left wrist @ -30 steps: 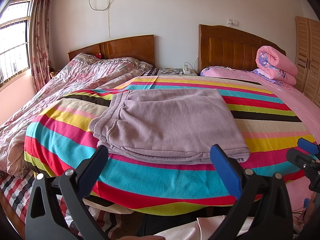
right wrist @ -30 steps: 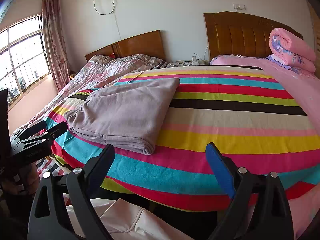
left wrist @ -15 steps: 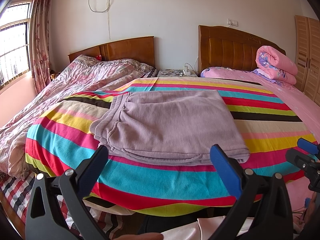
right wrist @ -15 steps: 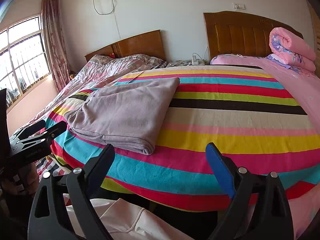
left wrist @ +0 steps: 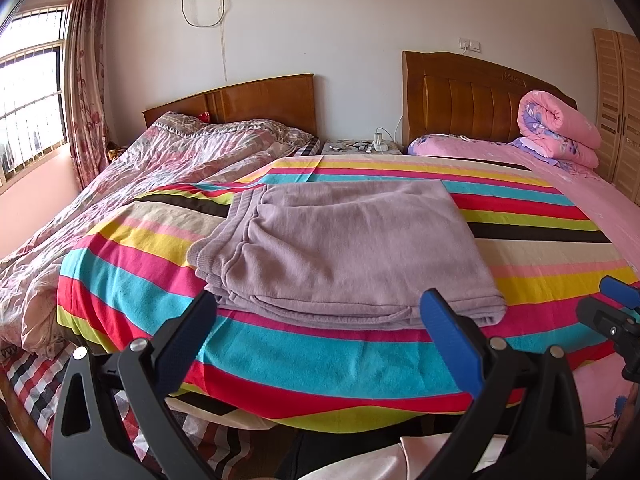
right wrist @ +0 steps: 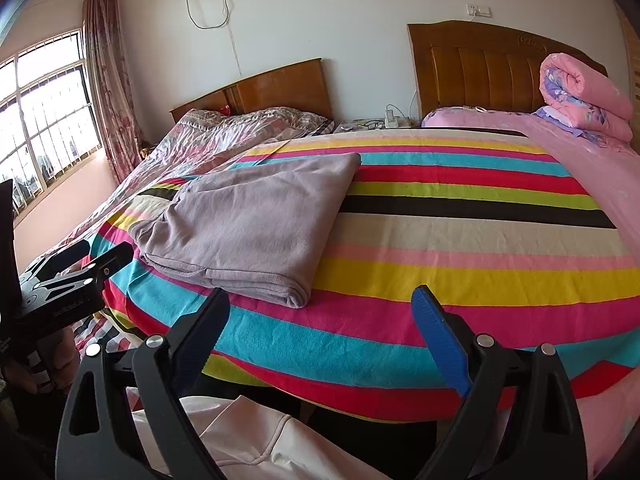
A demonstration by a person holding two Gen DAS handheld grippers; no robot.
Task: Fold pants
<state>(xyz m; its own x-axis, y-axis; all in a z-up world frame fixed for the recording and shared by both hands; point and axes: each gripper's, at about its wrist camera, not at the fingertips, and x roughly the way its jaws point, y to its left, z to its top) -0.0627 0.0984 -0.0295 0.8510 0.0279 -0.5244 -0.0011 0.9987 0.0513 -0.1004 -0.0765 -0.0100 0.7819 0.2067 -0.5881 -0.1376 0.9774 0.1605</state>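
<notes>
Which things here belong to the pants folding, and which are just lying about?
Job: mauve pants, folded on the striped blanket; left gripper and right gripper, both open.

Lying about: rolled pink quilt, crumpled floral quilt, nightstand clutter.

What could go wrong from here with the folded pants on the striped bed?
1. The pants lie folded near the front edge of the striped sheet; a careless tug might drag them toward it or undo the layers.
2. Both claws, left and right, are open and empty; closing low could pinch the sheet along with the pants.
</notes>
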